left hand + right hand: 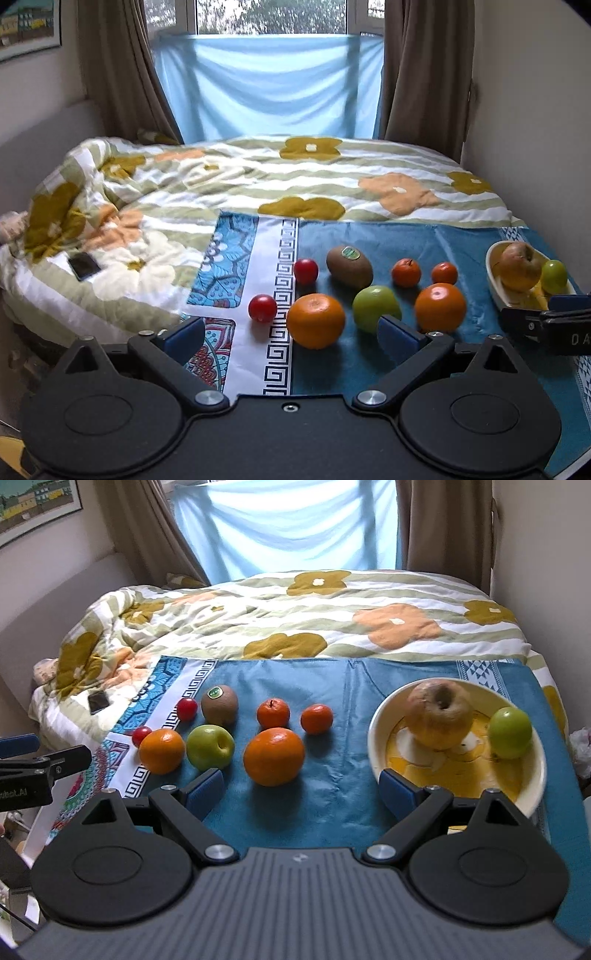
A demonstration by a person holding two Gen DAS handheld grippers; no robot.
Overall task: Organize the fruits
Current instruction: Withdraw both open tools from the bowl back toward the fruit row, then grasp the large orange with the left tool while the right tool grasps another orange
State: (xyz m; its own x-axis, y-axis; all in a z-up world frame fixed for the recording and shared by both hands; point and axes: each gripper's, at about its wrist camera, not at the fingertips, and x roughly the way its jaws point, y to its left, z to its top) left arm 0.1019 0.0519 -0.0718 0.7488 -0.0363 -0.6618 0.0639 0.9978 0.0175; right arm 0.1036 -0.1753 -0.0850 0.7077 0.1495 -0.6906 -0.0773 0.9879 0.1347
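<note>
Both the left gripper point(291, 332) and the right gripper point(303, 788) are held wide open with nothing in them. Loose fruits are spread on the blue cloth point(332, 797), a big orange point(274, 756) at 12 o'clock from the right gripper. A brown apple point(439, 716) and a green fruit point(510, 732) are kept in the bowl point(380, 734) at 2 o'clock.

We had the right gripper point(301, 790) spread wide over the blue cloth point(332, 775), nothing in it. The bowl point(376, 738) held a brownish apple point(437, 716) and a small green fruit point(511, 733). Oranges, a kiwi point(219, 705) and a green apple point(210, 746) sat left of it.
</note>
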